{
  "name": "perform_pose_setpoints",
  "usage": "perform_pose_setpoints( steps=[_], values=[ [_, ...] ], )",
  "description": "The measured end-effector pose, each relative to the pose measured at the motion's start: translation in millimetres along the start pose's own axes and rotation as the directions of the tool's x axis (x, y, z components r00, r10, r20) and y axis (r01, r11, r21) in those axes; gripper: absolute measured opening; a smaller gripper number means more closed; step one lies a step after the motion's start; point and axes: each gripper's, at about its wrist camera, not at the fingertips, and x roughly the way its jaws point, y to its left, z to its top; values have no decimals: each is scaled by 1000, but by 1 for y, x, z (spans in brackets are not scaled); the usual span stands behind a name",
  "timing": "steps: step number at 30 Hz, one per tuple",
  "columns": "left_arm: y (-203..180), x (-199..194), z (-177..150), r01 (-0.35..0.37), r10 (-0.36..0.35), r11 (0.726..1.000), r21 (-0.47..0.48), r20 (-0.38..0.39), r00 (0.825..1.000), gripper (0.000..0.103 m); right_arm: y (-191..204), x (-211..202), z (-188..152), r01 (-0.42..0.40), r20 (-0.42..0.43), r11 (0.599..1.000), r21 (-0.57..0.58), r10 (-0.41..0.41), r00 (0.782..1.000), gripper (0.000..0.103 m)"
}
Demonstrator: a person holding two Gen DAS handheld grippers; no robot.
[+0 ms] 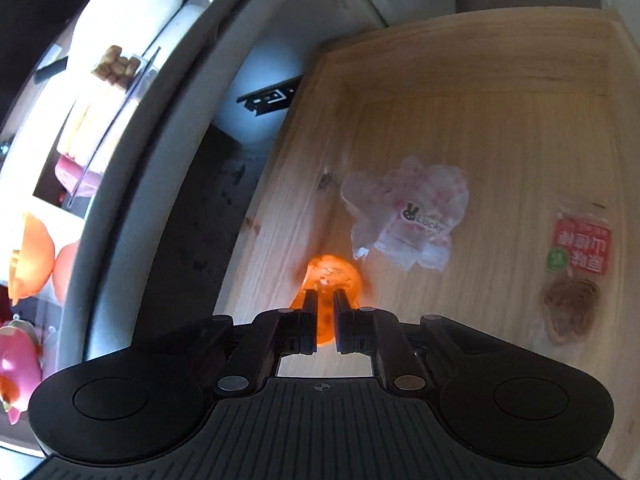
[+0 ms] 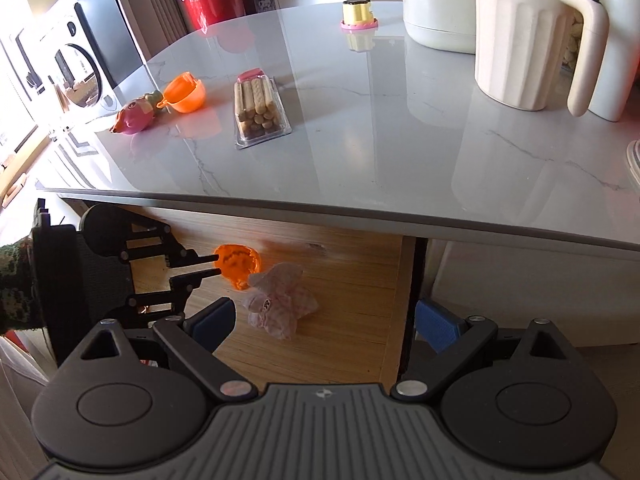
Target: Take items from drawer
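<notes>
Left hand-held gripper (image 1: 324,300) clamps the round orange piece (image 1: 332,276) over the drawer (image 1: 480,128); right hand-held gripper (image 2: 324,316) gapes wide.

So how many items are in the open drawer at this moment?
3. An orange piece pinched by the left gripper near the drawer's left wall, a pink Lucky bag mid-floor, and a red-labelled packet at right. The gripper body may hide more.
</notes>
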Motion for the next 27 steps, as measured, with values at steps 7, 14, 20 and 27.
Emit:
perform_pose_setpoints(
  steps=[7, 14, 20, 27],
  values=[
    [4, 17, 8, 159, -160, 987, -14, -31, 987, 4, -4, -3, 1, -22, 11, 1000, 15, 22, 1000, 97],
    [31, -55, 5, 524, -514, 852, -26, 157, 843, 13, -6, -7, 4, -45, 26, 999, 26, 44, 999, 97],
    [11, -82, 11, 235, -222, 970, -61, 164, 961, 14, -11, -12, 7, -52, 51, 997, 65, 48, 998, 97],
    [5, -44, 37, 203, -191, 963, -178, 80, 978, 20, -17, -14, 8, -37, 62, 995, 94, 31, 998, 98]
  ],
)
